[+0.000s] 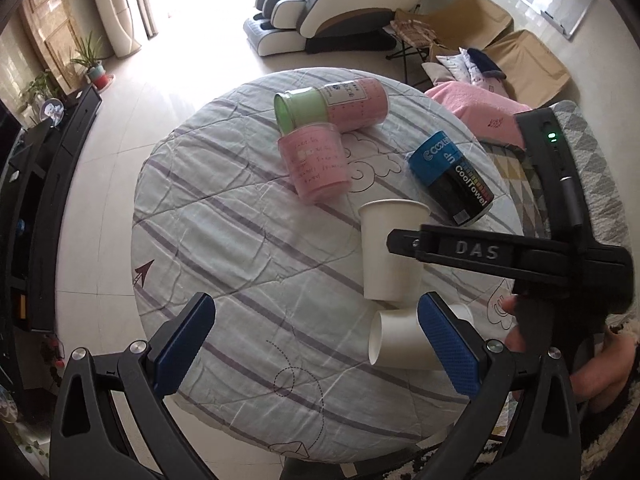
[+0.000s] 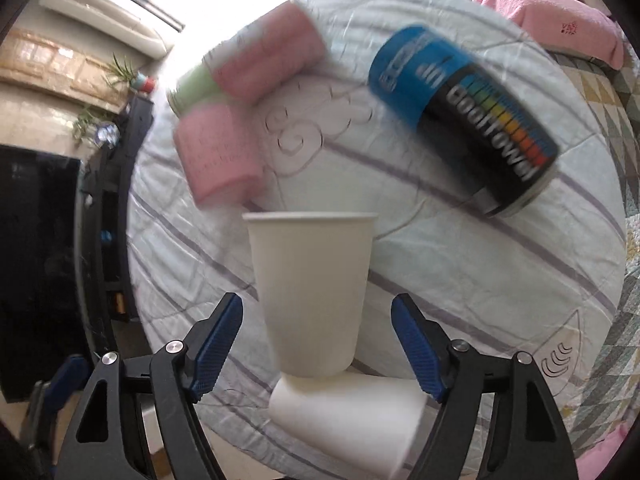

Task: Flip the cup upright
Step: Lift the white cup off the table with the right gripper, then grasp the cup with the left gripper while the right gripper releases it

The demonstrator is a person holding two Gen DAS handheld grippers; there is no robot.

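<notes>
A white paper cup (image 1: 390, 250) stands upright, mouth up, on the round table (image 1: 240, 248). It also shows in the right wrist view (image 2: 314, 292), between the right fingers with gaps on both sides. A second white paper cup (image 1: 400, 344) lies on its side just in front of it, and shows in the right wrist view (image 2: 352, 416). My right gripper (image 2: 316, 352) is open around the upright cup; its body (image 1: 500, 254) reaches in from the right. My left gripper (image 1: 316, 344) is open and empty above the table's near part.
A pink canister (image 1: 316, 164) stands and a pink and green canister (image 1: 332, 104) lies behind it. A blue and black Cool Towel can (image 1: 452, 178) lies at the right. The table has a striped cloth. A massage chair (image 1: 340, 4) and folding chairs stand beyond.
</notes>
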